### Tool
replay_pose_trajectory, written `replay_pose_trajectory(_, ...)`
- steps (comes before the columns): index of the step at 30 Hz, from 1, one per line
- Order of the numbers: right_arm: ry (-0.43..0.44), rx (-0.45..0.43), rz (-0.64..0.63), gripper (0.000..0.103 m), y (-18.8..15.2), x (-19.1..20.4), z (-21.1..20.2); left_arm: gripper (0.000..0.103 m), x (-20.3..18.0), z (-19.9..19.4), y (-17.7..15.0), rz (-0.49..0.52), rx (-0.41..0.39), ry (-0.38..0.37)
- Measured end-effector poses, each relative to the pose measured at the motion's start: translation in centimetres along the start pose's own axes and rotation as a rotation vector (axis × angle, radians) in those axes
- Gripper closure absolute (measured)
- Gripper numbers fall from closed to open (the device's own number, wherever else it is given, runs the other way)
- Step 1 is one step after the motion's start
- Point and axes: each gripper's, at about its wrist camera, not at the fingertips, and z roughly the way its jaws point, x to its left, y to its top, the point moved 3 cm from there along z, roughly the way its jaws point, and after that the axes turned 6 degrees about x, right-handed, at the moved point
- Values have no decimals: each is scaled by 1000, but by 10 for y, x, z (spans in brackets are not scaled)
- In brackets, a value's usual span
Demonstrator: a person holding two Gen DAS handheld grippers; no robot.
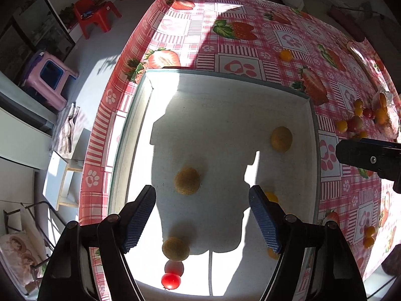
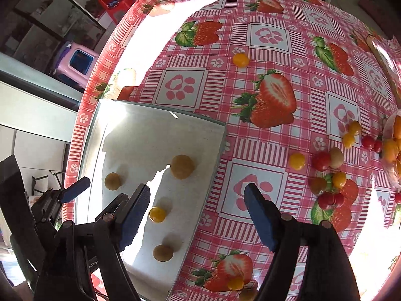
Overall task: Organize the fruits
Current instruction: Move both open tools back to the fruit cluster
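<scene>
A white square tray [image 1: 140, 115] [image 2: 100, 130] lies on the strawberry tablecloth and holds several small yellow fruits [image 1: 187, 181] [image 2: 182, 166] and a red cherry tomato [image 1: 171, 281]. My left gripper [image 1: 201, 219] hovers open and empty over the tray. My right gripper [image 2: 196, 215] is open and empty above the tray's right edge. Loose yellow and red cherry tomatoes [image 2: 320, 161] [image 1: 354, 123] lie scattered on the cloth to the right. One yellow fruit [image 2: 240, 60] [image 1: 285, 55] lies alone farther back.
A clear container [image 2: 392, 148] with yellow fruits sits at the far right edge. The left gripper shows in the right wrist view [image 2: 75, 190]. The table's left edge drops to the floor, with pink [image 1: 47, 80] and red [image 1: 95, 15] stools.
</scene>
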Motion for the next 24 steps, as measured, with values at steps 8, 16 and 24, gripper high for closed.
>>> replay_pose_trajectory(8, -61, 29, 155, 23, -59, -81, -19, 25, -52, -20, -16, 119, -13, -28)
replay_pose_trajectory(16, -120, 77, 263, 23, -138, -141, -27, 25, -118, -34, -44, 302, -20, -68)
replay_pose_trajectory(24, -140, 141, 282, 23, -193, -165, -19, 25, -163, -18, -82, 406, 50, -84)
